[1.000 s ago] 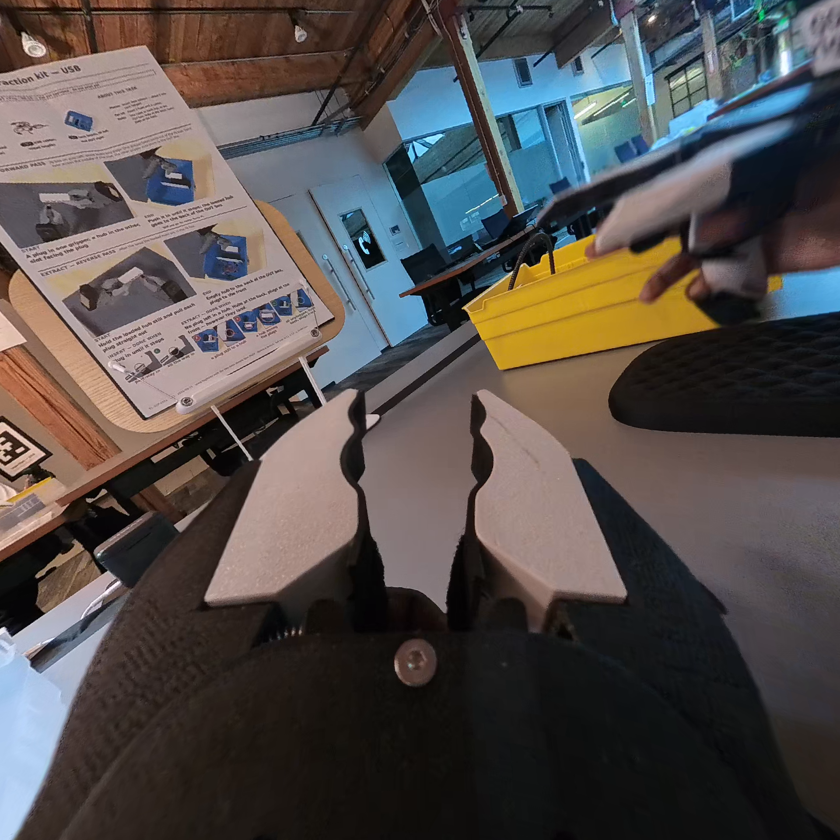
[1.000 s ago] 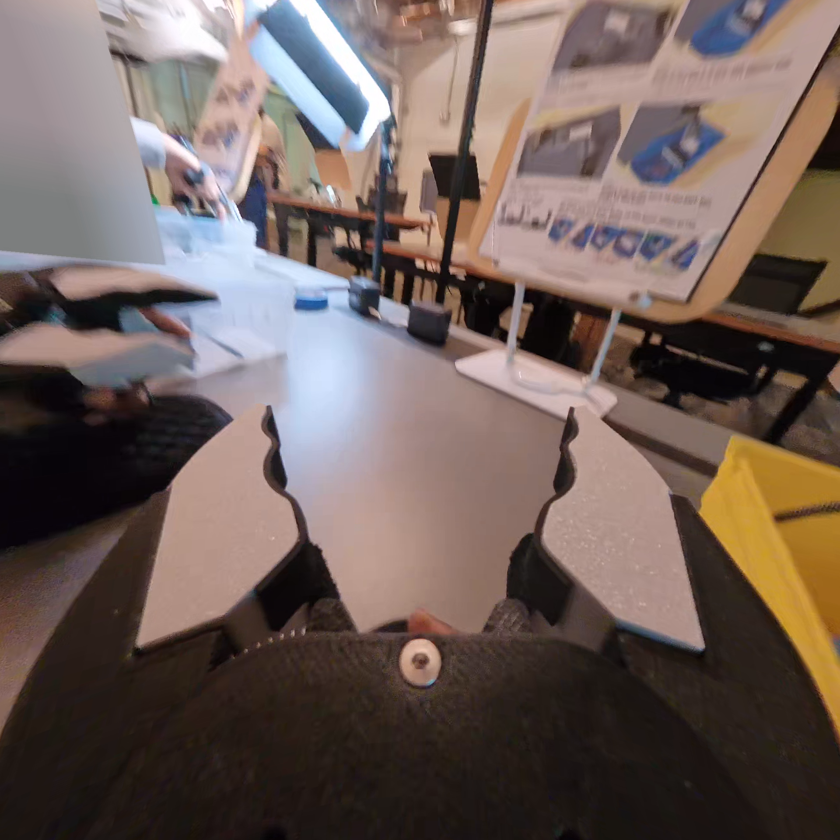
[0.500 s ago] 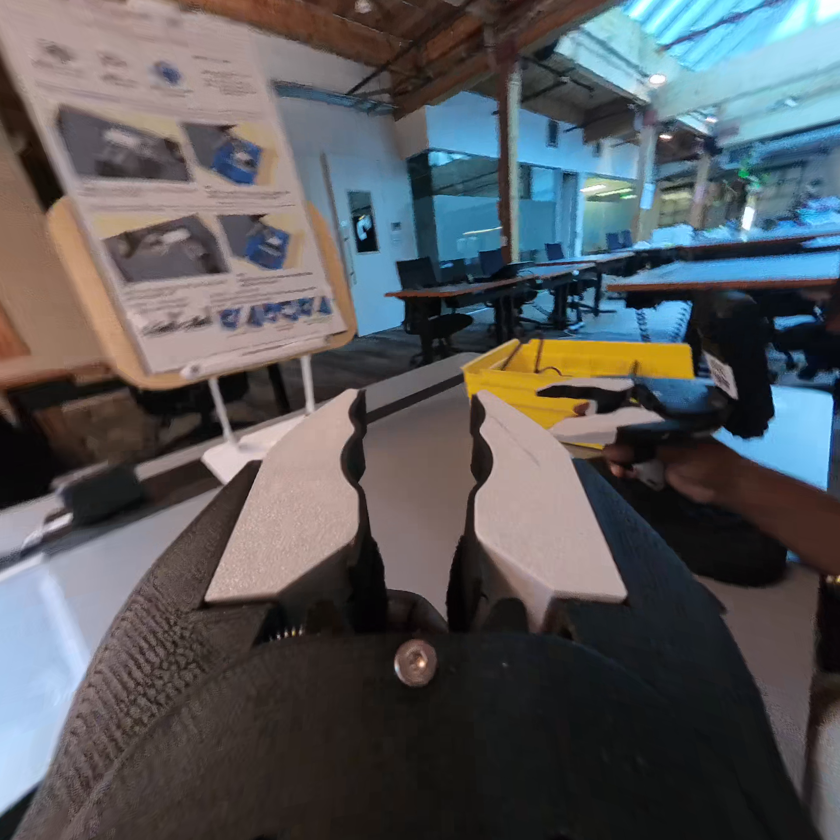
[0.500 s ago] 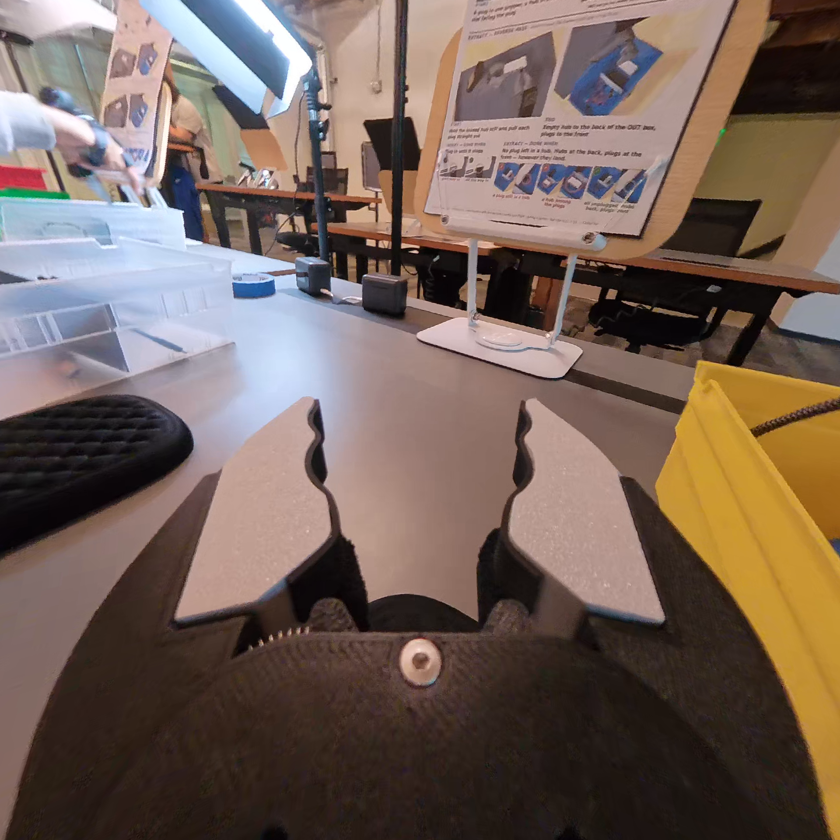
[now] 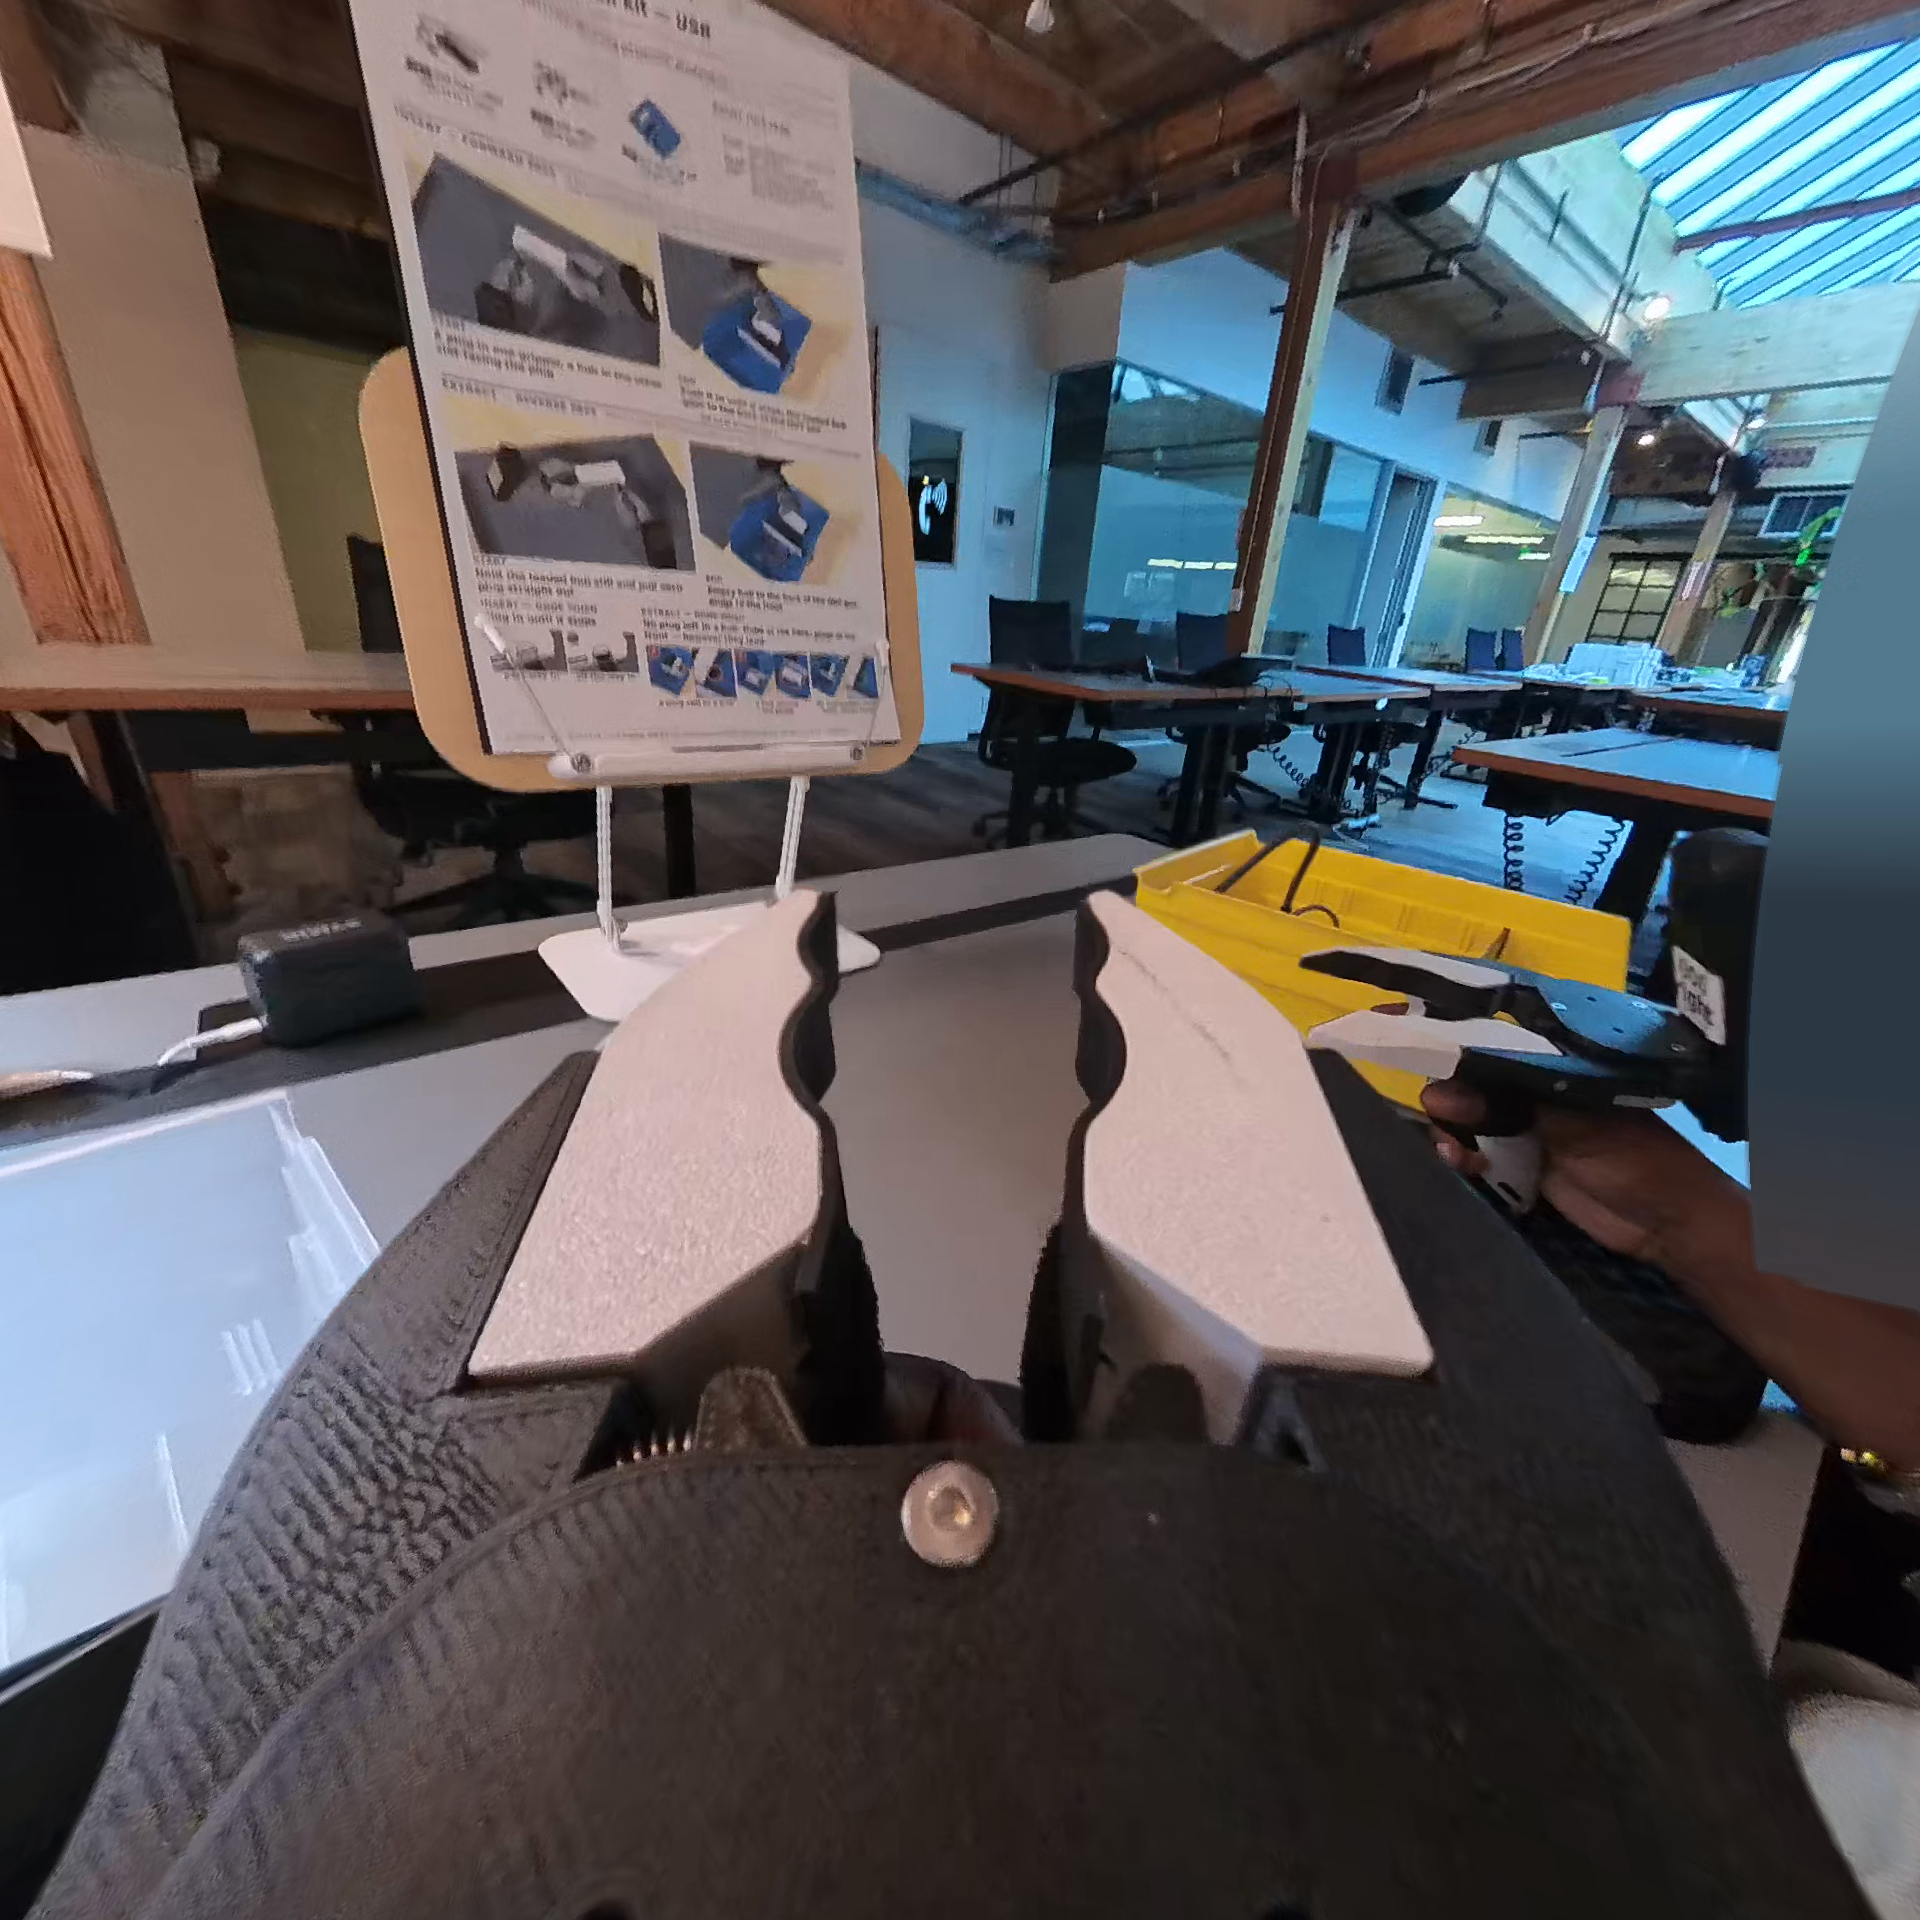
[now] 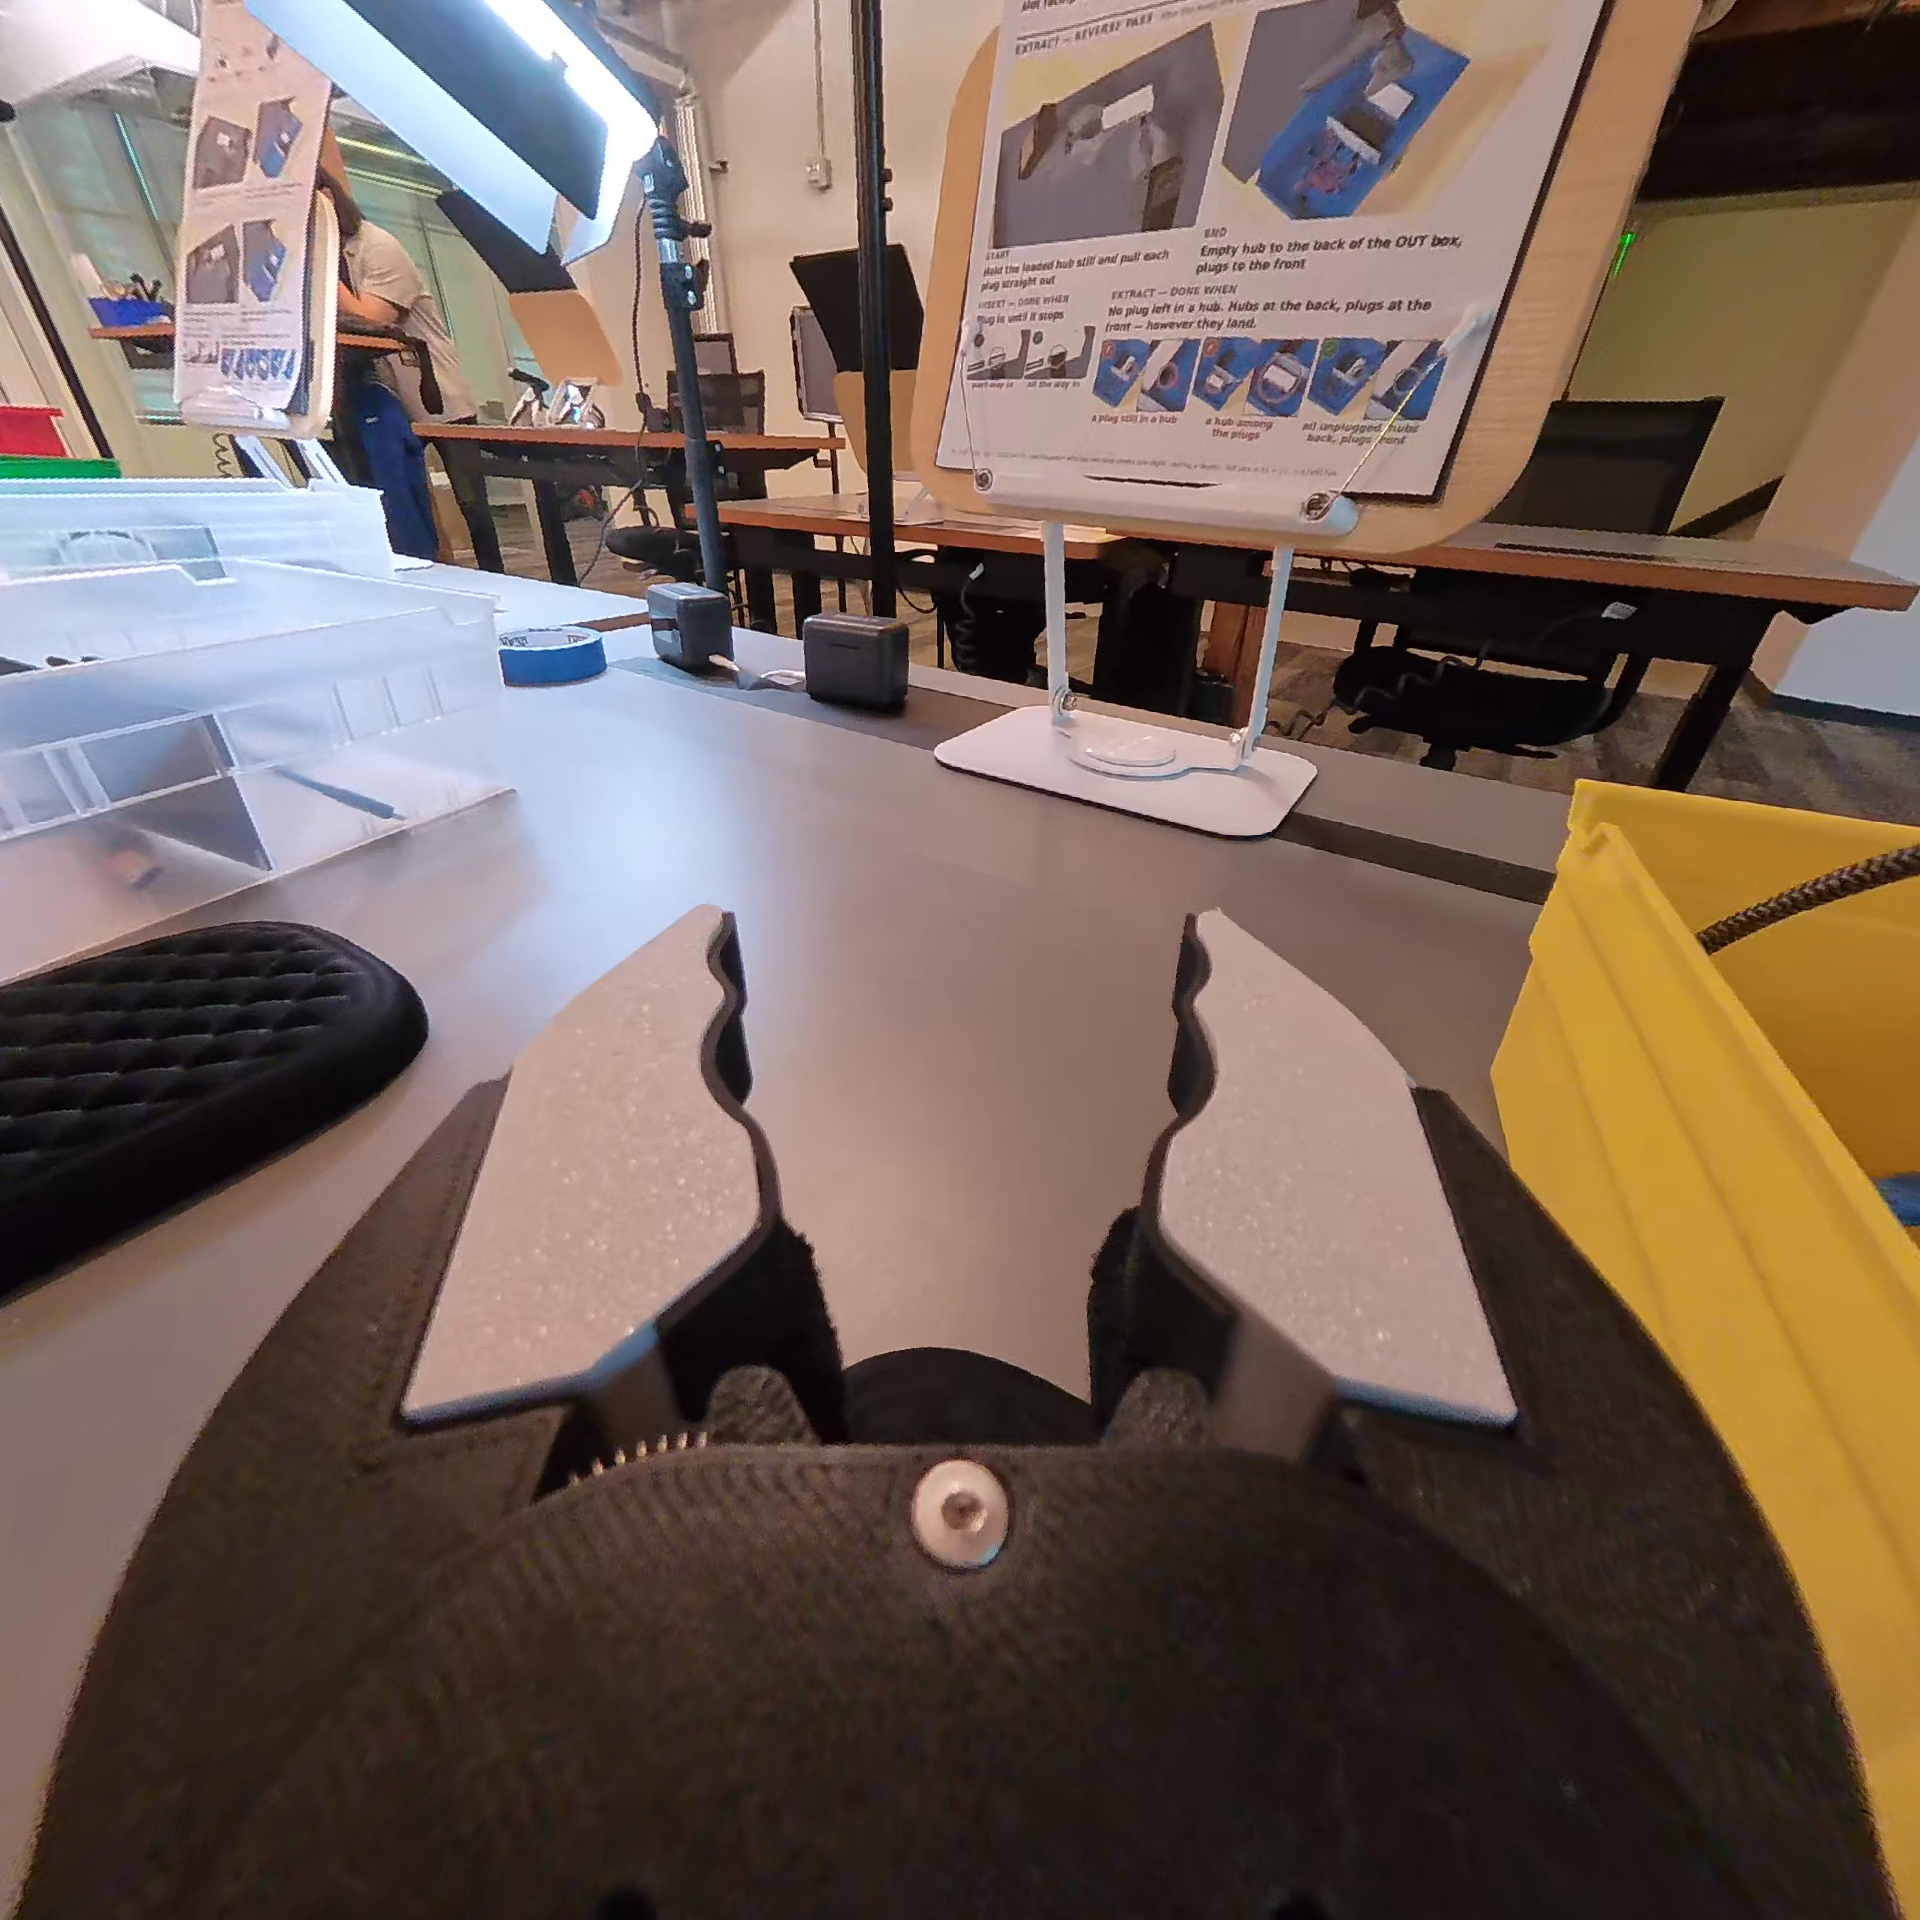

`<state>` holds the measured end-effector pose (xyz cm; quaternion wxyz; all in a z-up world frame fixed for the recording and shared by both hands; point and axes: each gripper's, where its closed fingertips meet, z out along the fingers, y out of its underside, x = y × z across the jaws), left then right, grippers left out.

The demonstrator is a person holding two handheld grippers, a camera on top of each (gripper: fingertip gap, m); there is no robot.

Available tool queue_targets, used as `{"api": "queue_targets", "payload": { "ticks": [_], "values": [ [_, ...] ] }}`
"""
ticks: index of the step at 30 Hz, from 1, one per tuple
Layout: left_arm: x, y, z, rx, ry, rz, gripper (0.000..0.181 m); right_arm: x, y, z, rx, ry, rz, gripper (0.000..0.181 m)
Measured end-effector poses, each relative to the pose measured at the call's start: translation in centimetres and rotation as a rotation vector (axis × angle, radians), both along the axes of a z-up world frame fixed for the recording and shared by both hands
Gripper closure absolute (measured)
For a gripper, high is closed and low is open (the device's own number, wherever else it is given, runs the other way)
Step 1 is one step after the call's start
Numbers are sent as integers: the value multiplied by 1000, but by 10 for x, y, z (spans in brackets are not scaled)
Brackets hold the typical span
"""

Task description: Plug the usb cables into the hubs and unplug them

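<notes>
Both tools had swung since the earlier frames to face the instruction board; the right tool's fingers had drawn closer together, though a gap remained.

Left tool (image 5: 954,925) was held above the grey surface (image 6: 935,914), fingers slightly apart, gripping nothing; right tool (image 6: 956,935) was likewise apart and empty, just beside the yellow bin (image 6: 1683,1143); a braided cable (image 6: 1813,894) rose from that bin; hubs were not discernible; a black pad (image 6: 177,1029) lay left, clear trays (image 6: 239,707) beyond; the instruction board (image 6: 1236,260) stood at the far edge.
</notes>
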<state>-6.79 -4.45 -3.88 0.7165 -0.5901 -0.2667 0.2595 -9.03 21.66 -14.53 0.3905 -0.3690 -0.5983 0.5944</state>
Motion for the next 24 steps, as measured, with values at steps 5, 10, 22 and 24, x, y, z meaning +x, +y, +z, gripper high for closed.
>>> {"api": "queue_targets", "payload": {
  "ticks": [5,10,22,24],
  "values": [
    [-2,65,7,-12,-148,-276,137,-1,-2,-3,30,-10,-7,101],
    [6,142,46,25,-177,-464,134,-2,-2,-6,55,-17,-26,101],
    [174,266,166,-106,-151,-825,102,-6,8,-6,-1,-38,-59,98],
    [176,262,168,-81,-161,-833,99,-5,12,-4,-36,-35,-65,97]
  ]
}}
